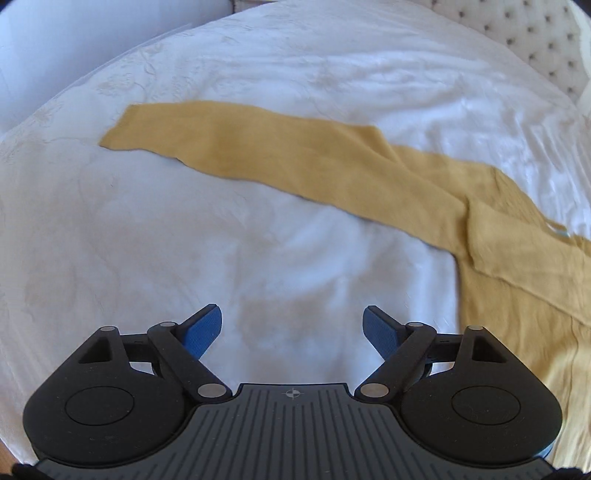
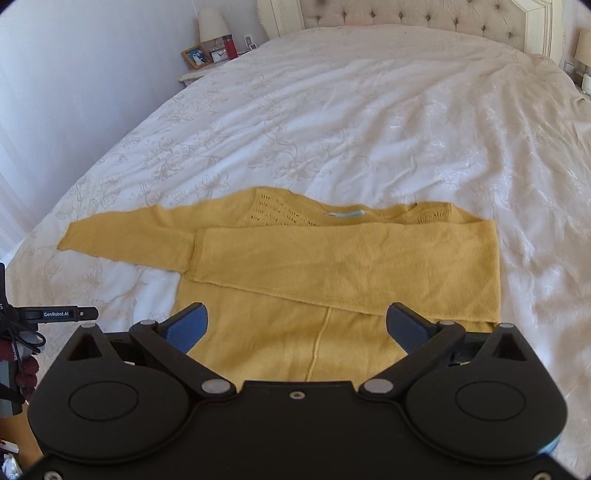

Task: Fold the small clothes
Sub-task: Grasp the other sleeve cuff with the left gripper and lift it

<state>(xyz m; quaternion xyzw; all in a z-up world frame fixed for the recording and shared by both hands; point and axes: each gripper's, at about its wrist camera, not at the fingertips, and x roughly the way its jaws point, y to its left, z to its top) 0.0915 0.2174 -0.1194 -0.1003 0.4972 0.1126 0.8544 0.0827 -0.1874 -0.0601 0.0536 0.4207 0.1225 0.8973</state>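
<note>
A mustard yellow knit sweater (image 2: 332,266) lies flat on the white bedspread (image 2: 369,110). Its right sleeve is folded across the chest; its left sleeve (image 2: 125,236) stretches out to the left. My right gripper (image 2: 297,325) is open and empty, hovering over the sweater's lower body. In the left wrist view the outstretched sleeve (image 1: 258,147) runs from upper left to the body at right (image 1: 524,280). My left gripper (image 1: 291,332) is open and empty above bare bedspread (image 1: 147,240), short of the sleeve.
A tufted headboard (image 2: 424,14) stands at the far end of the bed. A nightstand (image 2: 210,55) with a lamp, photo frame and red bottle sits at far left. The other gripper's body (image 2: 48,314) shows at the left edge.
</note>
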